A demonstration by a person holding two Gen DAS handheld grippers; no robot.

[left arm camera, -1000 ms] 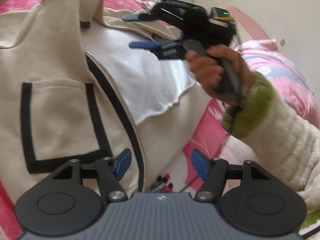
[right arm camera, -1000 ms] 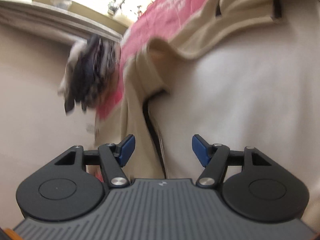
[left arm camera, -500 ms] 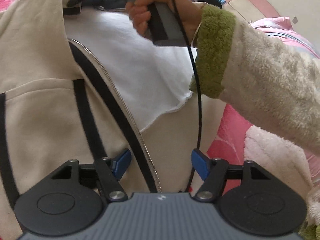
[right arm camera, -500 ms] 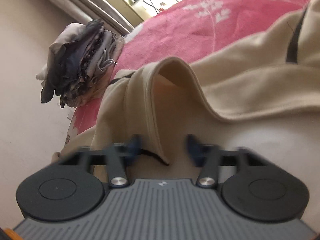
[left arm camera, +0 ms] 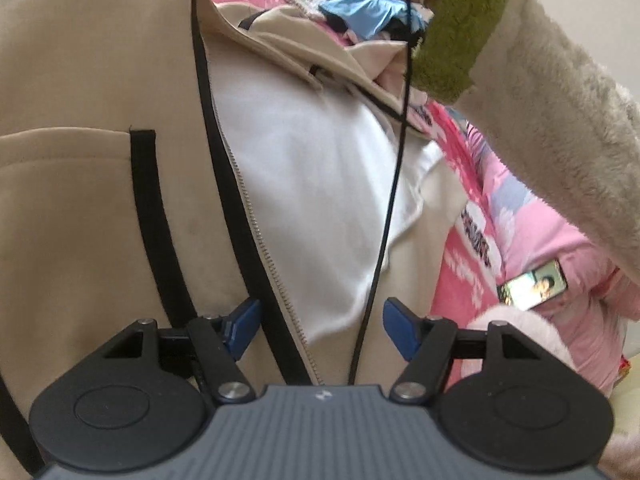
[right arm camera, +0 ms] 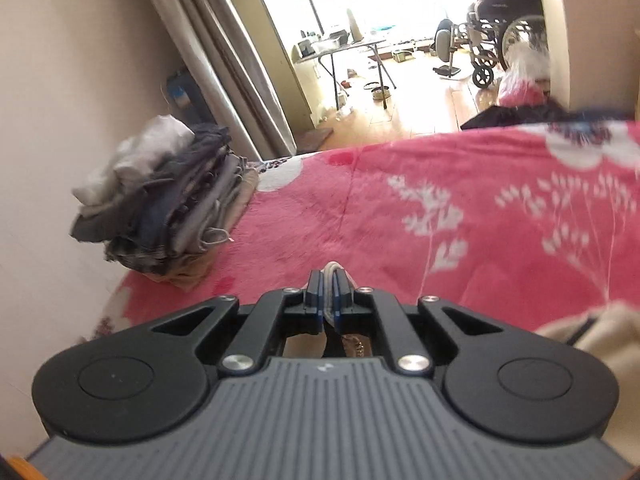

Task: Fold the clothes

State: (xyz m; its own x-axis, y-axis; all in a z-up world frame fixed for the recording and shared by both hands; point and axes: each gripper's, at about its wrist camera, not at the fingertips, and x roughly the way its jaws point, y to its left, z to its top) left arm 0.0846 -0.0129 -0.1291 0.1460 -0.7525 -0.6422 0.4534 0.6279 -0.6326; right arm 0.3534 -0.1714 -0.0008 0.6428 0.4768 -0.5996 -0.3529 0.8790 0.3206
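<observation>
1. Left wrist view: the left tool (left arm camera: 318, 330) is hanging with its jaws wide and nothing between the pads. The beige jacket (left arm camera: 80, 200) is lying spread on the bed directly ahead of and beneath it, and its zipper (left arm camera: 256, 220) is running between the fingers. A black cable (left arm camera: 394, 168) is dangling just ahead, from a fleece sleeve (left arm camera: 560, 128) crossing above and to its right.
2. Right wrist view: the right tool (right arm camera: 327, 294) is pinching a beige fold of the jacket (right arm camera: 329, 270) tight, above the red blanket (right arm camera: 440, 200). A stack of folded clothes (right arm camera: 168, 200) is sitting ahead to its left.
3. Risk, as I judge it: the thin fold may be slipping free while carried, and the cable may be snagging the zipper or the left tool.
</observation>
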